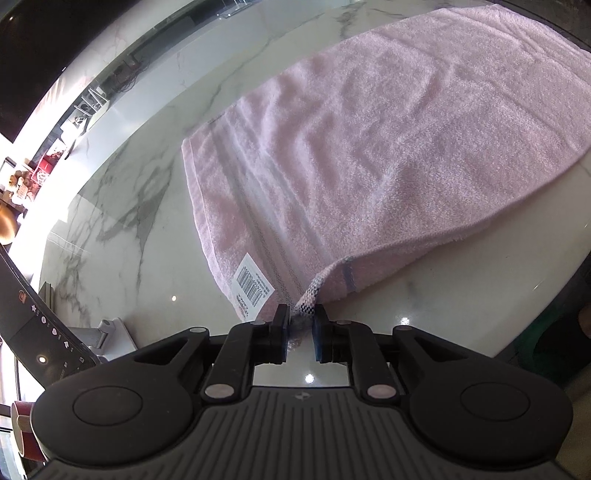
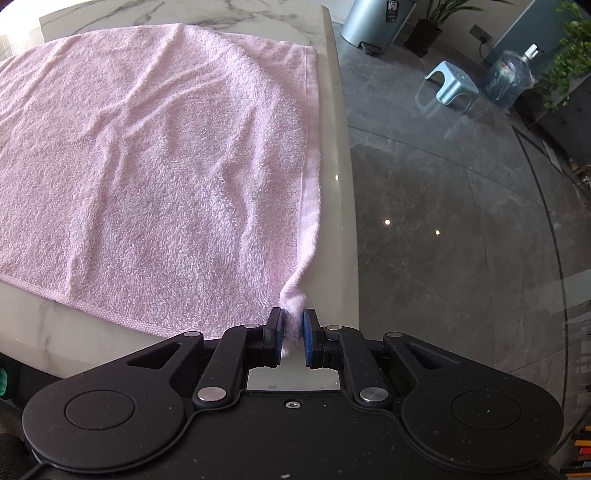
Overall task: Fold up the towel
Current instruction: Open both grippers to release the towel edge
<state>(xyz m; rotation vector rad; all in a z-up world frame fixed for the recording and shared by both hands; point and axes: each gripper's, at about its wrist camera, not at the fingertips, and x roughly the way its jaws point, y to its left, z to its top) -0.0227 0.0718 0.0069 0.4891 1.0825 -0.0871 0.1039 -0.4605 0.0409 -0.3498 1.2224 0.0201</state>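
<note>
1. Left gripper point(image 1: 300, 325) is standing with its jaws a little apart around the towel's near corner; the woven hem is lying in the gap, seemingly loose, the pads not pressing it.
2. Right gripper point(image 2: 292, 334) is standing likewise slightly apart, the other near corner bunched between its blue pads point(image 2: 306, 341) and looking slack rather than squeezed.
3. Pink towel point(image 1: 369, 147) is lying spread flat on the marble table point(image 1: 129, 206), already doubled over, with its two near corners reaching to the grippers.
4. Only the left wrist view is showing the towel's striped border and a white barcode label point(image 1: 253, 282) on the lower layer, just beside the held corner.
5. Only the right wrist view is showing the towel's side hem running close along the table's edge point(image 2: 343, 184).
6. Beyond that edge, a dark glossy tiled floor point(image 2: 443, 221) is reflecting ceiling lights; well away from the towel are standing a pale blue stool point(image 2: 448, 86), a water jug point(image 2: 511, 79), a metallic bin point(image 2: 373, 22) and potted plants point(image 2: 569, 59).
7. Left of the towel, a dark screen point(image 1: 40, 332) is leaning at the table's side.
</note>
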